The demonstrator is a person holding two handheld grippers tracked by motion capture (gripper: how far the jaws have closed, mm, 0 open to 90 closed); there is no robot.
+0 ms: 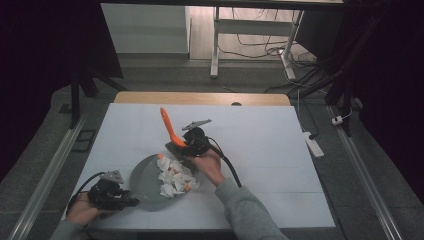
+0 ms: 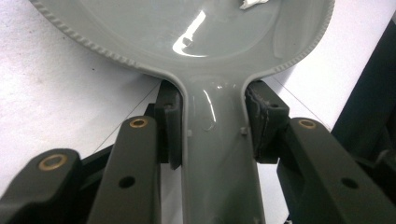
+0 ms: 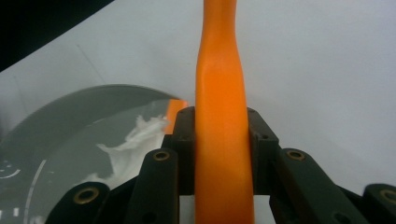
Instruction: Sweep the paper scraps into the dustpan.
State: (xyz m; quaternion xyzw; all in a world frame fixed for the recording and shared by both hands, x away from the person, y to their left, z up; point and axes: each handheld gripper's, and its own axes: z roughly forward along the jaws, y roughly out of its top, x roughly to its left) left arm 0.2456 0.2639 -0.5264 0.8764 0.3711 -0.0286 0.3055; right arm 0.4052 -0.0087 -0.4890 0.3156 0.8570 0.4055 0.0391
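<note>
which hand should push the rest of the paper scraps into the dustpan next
Right. The right gripper is shut on the orange brush, right beside the paper scraps. The left gripper is clamped on the grey dustpan's handle, steadying it.

Grey dustpan (image 1: 147,182) (paper-littered) beside orange brush (image 1: 169,127).
</note>
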